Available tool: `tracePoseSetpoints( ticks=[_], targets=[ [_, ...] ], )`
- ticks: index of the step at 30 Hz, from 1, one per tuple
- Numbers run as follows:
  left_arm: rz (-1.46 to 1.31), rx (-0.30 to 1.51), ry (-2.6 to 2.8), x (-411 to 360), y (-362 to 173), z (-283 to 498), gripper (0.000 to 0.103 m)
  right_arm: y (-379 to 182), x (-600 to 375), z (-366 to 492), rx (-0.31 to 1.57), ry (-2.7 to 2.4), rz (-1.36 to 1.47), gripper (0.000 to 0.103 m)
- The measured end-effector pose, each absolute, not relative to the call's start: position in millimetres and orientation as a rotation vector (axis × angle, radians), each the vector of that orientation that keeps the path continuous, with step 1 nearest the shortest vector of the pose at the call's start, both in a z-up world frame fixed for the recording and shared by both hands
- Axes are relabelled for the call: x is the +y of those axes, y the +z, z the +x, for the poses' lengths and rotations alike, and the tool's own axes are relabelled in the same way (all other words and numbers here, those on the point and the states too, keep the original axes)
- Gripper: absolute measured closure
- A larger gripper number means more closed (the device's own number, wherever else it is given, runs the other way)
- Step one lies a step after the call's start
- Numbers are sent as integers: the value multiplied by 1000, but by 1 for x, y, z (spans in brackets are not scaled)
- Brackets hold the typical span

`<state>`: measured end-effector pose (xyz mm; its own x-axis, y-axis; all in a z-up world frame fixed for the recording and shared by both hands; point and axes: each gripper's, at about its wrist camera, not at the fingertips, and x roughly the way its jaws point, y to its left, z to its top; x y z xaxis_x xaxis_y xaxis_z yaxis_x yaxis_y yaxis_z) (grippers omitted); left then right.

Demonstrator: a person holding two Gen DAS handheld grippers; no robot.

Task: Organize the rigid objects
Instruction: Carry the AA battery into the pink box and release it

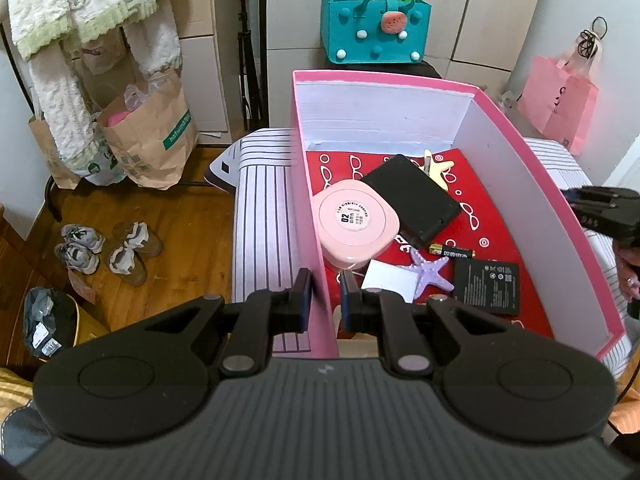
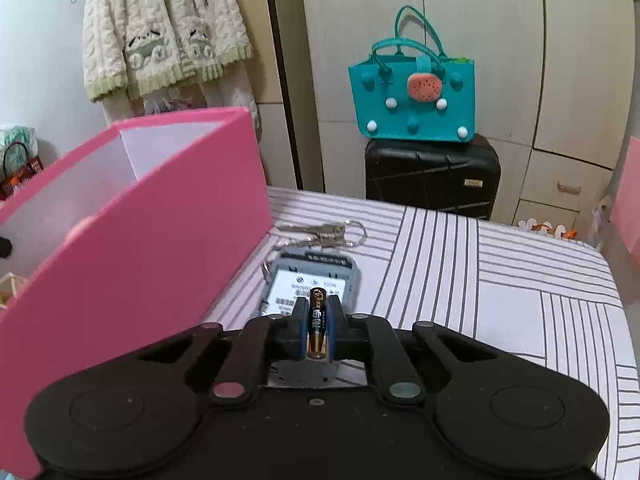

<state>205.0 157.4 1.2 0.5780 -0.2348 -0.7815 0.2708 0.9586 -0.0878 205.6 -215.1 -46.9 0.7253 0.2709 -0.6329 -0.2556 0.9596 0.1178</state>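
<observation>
Left wrist view: the left gripper [image 1: 326,296] is seen clamped on the near left wall of the pink box [image 1: 316,216], one finger outside and one inside. On the red lining inside the box, a pink case [image 1: 354,226] lies at 9 o'clock of centre, with a black slab [image 1: 412,198] touching it toward 2 o'clock. A cream starfish [image 1: 434,168] is partly covered by the slab's far edge. Near the front wall, a battery [image 1: 452,253], a purple starfish [image 1: 430,276], a white card [image 1: 386,282] and a flat black pack [image 1: 486,287] are grouped; the purple starfish overlaps the card. The box rests on a striped cloth [image 1: 264,208]. At 3 o'clock of the frame, the right gripper [image 1: 606,216] is visible outside the box; its jaws cannot be made out here. A teal bag [image 1: 376,28] stands beyond the box at 12 o'clock.

Right wrist view: the right gripper [image 2: 317,324] is closed on a second battery [image 2: 317,322], held lengthwise between the pads, above a grey device [image 2: 312,284] lying on the cloth [image 2: 500,280]. Keys [image 2: 324,234] lie just beyond the device at 12 o'clock. The box [image 2: 160,216] stands at 9 o'clock, beside the device. The bag [image 2: 414,92] sits on a black suitcase [image 2: 432,178] past the cloth's far edge.
</observation>
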Motion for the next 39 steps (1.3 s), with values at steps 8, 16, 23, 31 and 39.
tracePoseSetpoints(
  ticks=[8, 16, 23, 31, 39],
  targets=[
    [134, 931, -313, 148, 4, 207, 90, -4, -199, 194, 666, 387, 70, 92],
    [259, 986, -325, 136, 2, 210, 90, 47, -158, 183, 649, 575, 65, 92],
    [243, 986, -330, 139, 4, 208, 90, 40, -106, 192, 734, 635, -111, 92],
    [223, 983, -326, 140, 4, 206, 90, 22, -86, 197, 759, 608, -281, 92],
    [221, 984, -326, 140, 5, 208, 90, 32, -111, 199, 737, 586, -152, 91]
  ],
)
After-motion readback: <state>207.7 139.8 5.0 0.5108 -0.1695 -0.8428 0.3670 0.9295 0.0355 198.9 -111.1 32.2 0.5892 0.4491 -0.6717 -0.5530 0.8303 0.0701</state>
